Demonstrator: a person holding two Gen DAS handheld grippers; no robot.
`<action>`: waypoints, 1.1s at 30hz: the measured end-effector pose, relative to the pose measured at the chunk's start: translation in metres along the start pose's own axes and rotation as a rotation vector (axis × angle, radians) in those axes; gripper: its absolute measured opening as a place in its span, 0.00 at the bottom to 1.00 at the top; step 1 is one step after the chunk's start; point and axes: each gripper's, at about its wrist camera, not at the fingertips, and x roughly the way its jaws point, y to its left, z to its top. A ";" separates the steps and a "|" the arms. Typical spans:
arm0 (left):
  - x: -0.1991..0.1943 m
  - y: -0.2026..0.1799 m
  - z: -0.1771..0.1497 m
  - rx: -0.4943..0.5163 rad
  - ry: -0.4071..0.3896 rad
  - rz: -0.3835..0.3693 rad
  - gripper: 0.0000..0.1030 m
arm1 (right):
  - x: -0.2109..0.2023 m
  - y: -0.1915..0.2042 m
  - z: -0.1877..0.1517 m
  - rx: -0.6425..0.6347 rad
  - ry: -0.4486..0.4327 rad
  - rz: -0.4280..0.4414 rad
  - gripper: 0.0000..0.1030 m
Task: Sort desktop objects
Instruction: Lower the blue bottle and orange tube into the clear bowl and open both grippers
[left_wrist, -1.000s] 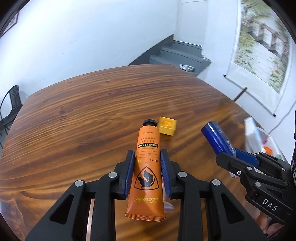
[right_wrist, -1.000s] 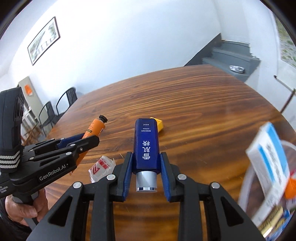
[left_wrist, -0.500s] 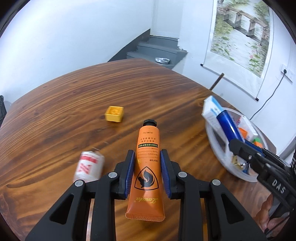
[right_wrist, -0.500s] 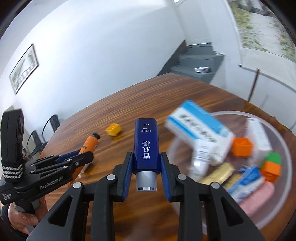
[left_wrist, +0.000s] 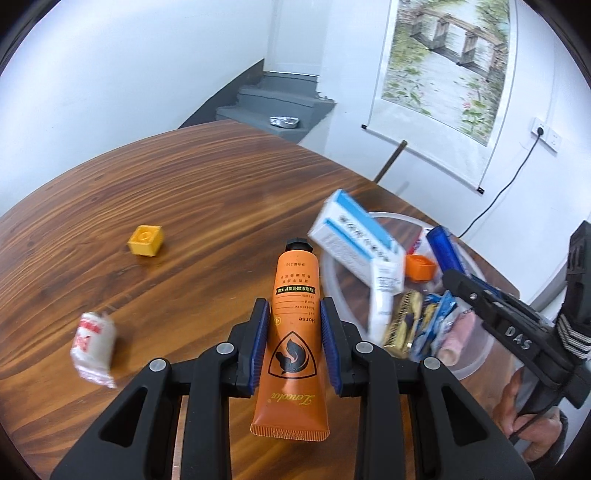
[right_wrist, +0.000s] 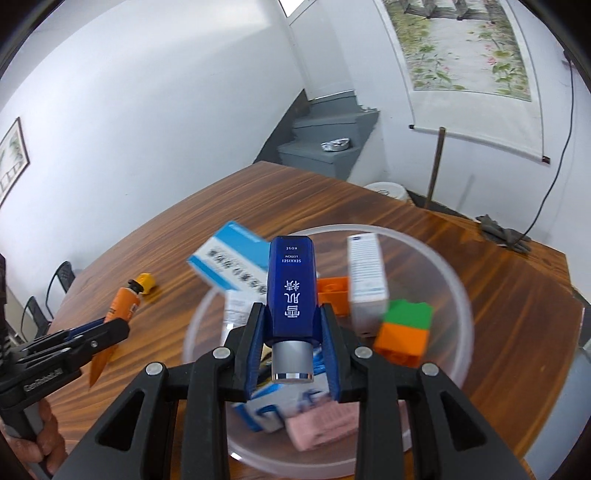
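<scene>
The left gripper (left_wrist: 294, 332) is closed on an orange hand-cream tube (left_wrist: 293, 325). Its 2 blue pads press the sides of the tube near the middle; the black cap points to 12 o'clock and the crimped end hangs toward the camera. The tube is held above the wooden table (left_wrist: 192, 206), just beside the left rim of the clear plastic bowl (left_wrist: 476, 363).

The right gripper (right_wrist: 291, 332) is clamped on a dark blue lotion bottle (right_wrist: 291, 284) — the pads hold it low on the blue body, and the silver cap points back to the camera. In the right wrist view the bottle hangs over the bowl (right_wrist: 454, 280), in line with its middle.

Inside the bowl lie a blue-and-white box (right_wrist: 229, 262) leaning on the rim at 10 o'clock, a tall white box (right_wrist: 367, 280) standing at 1 o'clock, an orange block (right_wrist: 334, 291) behind the bottle, and a green brick on an orange brick (right_wrist: 406, 332) at 3 o'clock. A pink packet (right_wrist: 321, 424) and some blue-and-white packets (right_wrist: 273, 402) are at 6 o'clock, partly blurred.

On the table, well apart from the bowl, a yellow block (left_wrist: 145, 240) sits at 10 o'clock from the left gripper, and a white wrapped packet with red print (left_wrist: 94, 345) lies at 9 o'clock.
</scene>
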 end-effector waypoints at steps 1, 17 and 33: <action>0.002 -0.005 0.001 0.002 0.000 -0.007 0.29 | 0.002 -0.003 0.001 0.001 0.002 -0.007 0.31; 0.033 -0.062 0.016 0.046 0.042 -0.183 0.30 | -0.002 -0.020 -0.012 -0.032 0.049 0.012 0.32; 0.025 -0.051 0.018 0.035 0.026 -0.191 0.30 | -0.014 -0.021 -0.012 0.000 0.016 -0.011 0.70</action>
